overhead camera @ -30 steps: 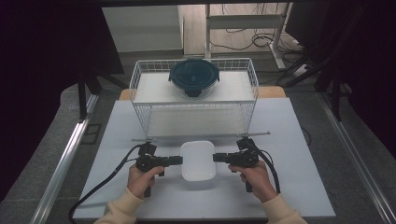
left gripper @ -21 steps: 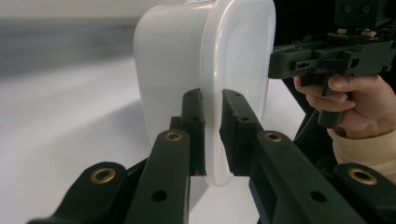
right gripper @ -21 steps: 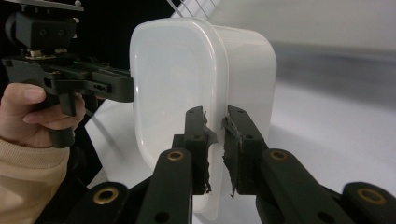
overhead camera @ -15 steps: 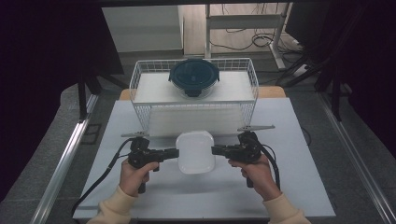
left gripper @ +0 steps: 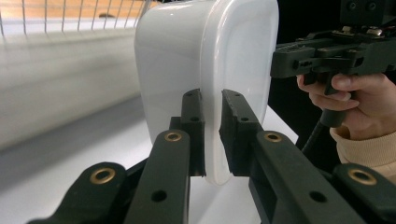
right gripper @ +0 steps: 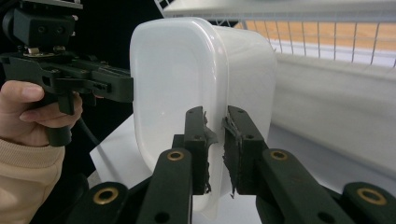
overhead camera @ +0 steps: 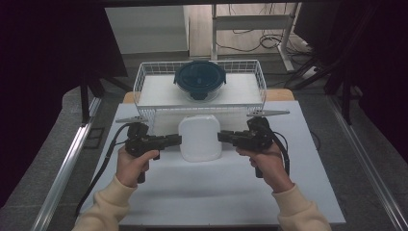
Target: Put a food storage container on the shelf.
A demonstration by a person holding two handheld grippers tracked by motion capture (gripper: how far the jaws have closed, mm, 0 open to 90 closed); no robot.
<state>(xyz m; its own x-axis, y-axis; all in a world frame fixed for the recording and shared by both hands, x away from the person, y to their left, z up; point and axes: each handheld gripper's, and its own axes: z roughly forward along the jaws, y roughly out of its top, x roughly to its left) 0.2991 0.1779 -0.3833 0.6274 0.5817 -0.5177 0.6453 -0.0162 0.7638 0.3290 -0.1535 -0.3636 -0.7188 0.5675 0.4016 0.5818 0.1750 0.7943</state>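
— What blocks us ahead?
— The wire basket (overhead camera: 144, 91) stands just behind the white container (overhead camera: 199, 137), a round dark lid (overhead camera: 199, 78) inside.
— And nearer us?
— We see bare table (overhead camera: 202, 192).

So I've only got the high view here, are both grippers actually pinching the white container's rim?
Observer: Yes. In the left gripper view the left gripper is shut on the rim of the white container.
Operator: And the right one?
Observer: Same. The right gripper clamps the opposite rim, and its pads look frayed.
Operator: How is the container sitting?
Observer: The gripper views show it clear of the white tabletop, in front of the wire basket.
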